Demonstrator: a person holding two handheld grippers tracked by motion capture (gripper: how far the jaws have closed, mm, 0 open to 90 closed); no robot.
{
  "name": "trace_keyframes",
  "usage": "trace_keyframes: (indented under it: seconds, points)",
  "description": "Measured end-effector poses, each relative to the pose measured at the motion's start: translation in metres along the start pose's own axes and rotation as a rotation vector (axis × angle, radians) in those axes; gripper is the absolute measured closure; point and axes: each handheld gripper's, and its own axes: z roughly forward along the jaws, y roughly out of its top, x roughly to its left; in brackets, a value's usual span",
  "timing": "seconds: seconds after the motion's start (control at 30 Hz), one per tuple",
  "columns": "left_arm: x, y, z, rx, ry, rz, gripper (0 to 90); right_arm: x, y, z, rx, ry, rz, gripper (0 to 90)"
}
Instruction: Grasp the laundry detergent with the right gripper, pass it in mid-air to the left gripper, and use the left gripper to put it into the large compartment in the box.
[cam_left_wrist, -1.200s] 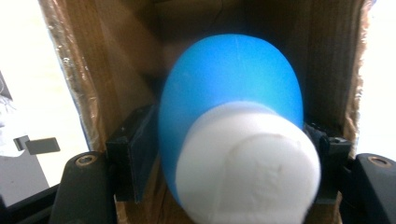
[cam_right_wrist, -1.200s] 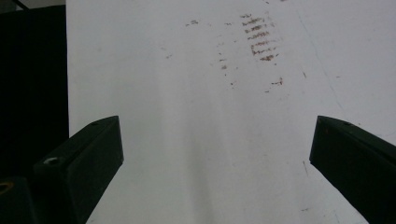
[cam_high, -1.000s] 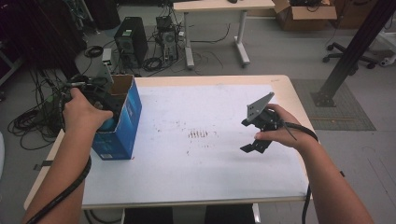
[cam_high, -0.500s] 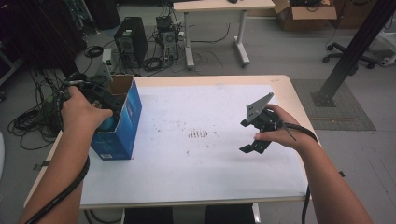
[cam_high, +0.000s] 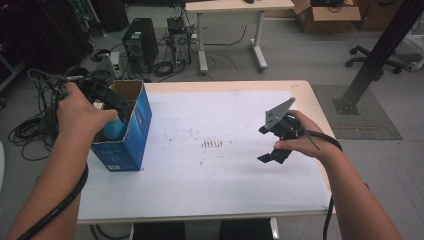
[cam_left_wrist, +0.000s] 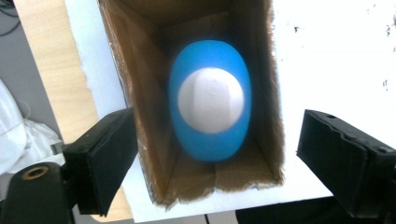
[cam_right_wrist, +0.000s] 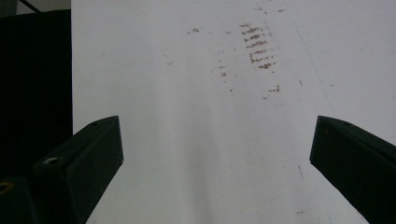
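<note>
A blue cardboard box (cam_high: 129, 142) stands open-topped at the table's left. Inside it lies a blue egg-shaped object (cam_high: 114, 129) with a round white patch (cam_left_wrist: 211, 99). My left gripper (cam_high: 114, 102) hovers over the box's mouth and looks straight down into it. In the left gripper view the left gripper (cam_left_wrist: 219, 158) is open, one jaw outside each long wall of the box (cam_left_wrist: 140, 98), touching nothing. The blue object (cam_left_wrist: 210, 140) rests on the box floor. My right gripper (cam_high: 266, 145) hangs open over the right of the table, and its view shows the right gripper (cam_right_wrist: 215, 158) empty.
A white sheet covers the wooden table (cam_high: 225, 185), with brown smudges (cam_high: 212, 144) near its middle, seen as smudges (cam_right_wrist: 257, 46) ahead of the right gripper. On the floor behind stand a computer tower (cam_high: 140, 42), cables and another desk (cam_high: 235, 7).
</note>
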Motion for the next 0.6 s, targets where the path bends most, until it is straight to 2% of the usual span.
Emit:
trace_keyframes:
  seconds: [0.1,0.27,0.43,0.6]
  points:
    - [-0.007,0.0,-0.009,-0.006,0.0,0.031,8.7,0.001,0.001,-0.001,0.0,-0.001,-0.004,2.6]
    - [-0.025,0.001,-0.028,-0.047,0.004,0.094,9.0,0.002,0.002,-0.005,0.001,-0.002,-0.003,2.5]
    - [-0.044,0.001,-0.048,-0.12,-0.007,0.171,5.7,0.004,0.002,-0.009,0.002,-0.013,-0.008,2.5]
    - [-0.059,0.004,-0.056,-0.097,-0.001,0.231,1.0,0.005,0.003,-0.014,0.007,-0.015,-0.01,2.6]
